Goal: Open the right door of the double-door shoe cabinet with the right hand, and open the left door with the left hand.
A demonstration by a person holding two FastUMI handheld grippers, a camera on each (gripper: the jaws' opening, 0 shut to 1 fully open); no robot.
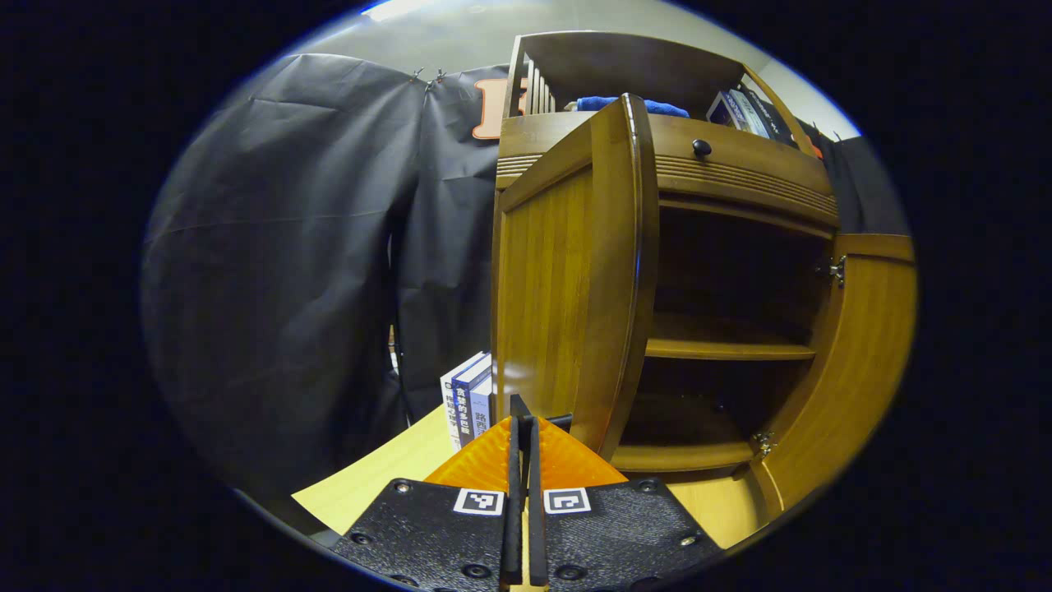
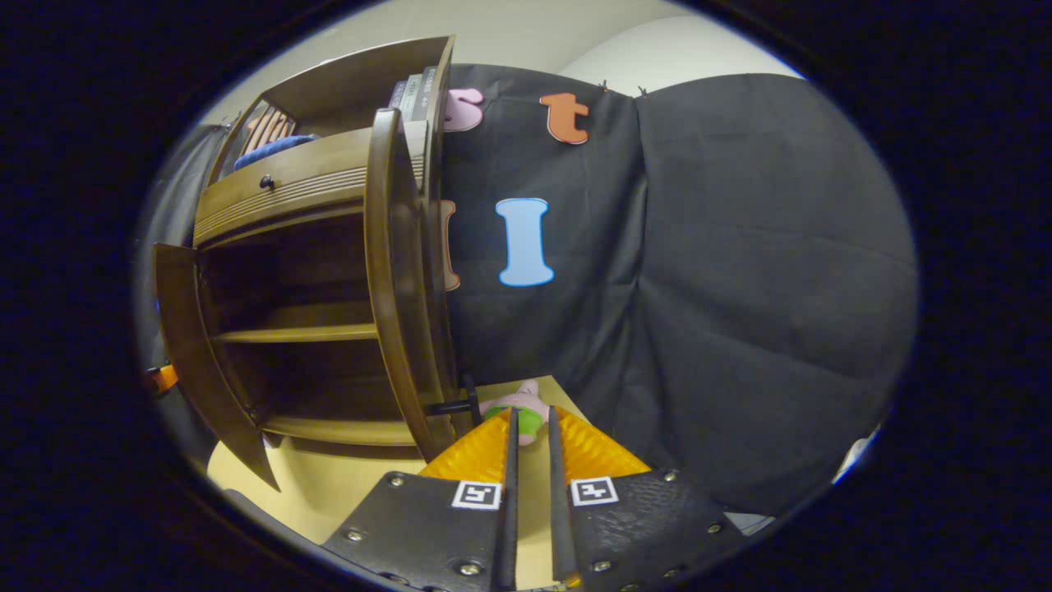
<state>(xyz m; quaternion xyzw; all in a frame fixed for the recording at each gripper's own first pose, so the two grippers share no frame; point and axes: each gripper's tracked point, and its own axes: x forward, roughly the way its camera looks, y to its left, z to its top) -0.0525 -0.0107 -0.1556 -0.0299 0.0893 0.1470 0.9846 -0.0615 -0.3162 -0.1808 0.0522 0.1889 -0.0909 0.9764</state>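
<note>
In the left gripper view the shoe cabinet [image 1: 740, 189] fills the centre and right of the frame, standing on a pale yellow surface [image 1: 370, 485]. Its left door [image 1: 575, 288] is swung wide open, edge toward the camera, running from the upper middle down to just above the left tool [image 1: 523, 427] at the bottom centre. The left tool's fingers [image 1: 514, 493] lie nearly together with only a thin slit between them, and a dark handle stub sticks out just right of their tips; whether they grip it cannot be told. The right door [image 1: 855, 370] stands open at the right edge, hinges showing. Inside, a shelf [image 1: 723, 349] crosses the dark interior. Above sits a drawer with a black knob [image 1: 702, 148], and on top lie a blue cloth [image 1: 629, 104] and some books [image 1: 744, 111]. More books [image 1: 468, 403] stand on the surface at the lower left of the cabinet. In the right gripper view the cabinet occupies the upper left, both doors open; the right door [image 2: 399, 279] is seen edge-on in the middle, its dark handle [image 2: 456, 405] protruding just left of the right tool [image 2: 530, 419]. That tool's fingers [image 2: 511, 493] stand slightly apart, holding nothing, and a small pink and green toy [image 2: 518, 411] lies on the surface beyond their tips.
</note>
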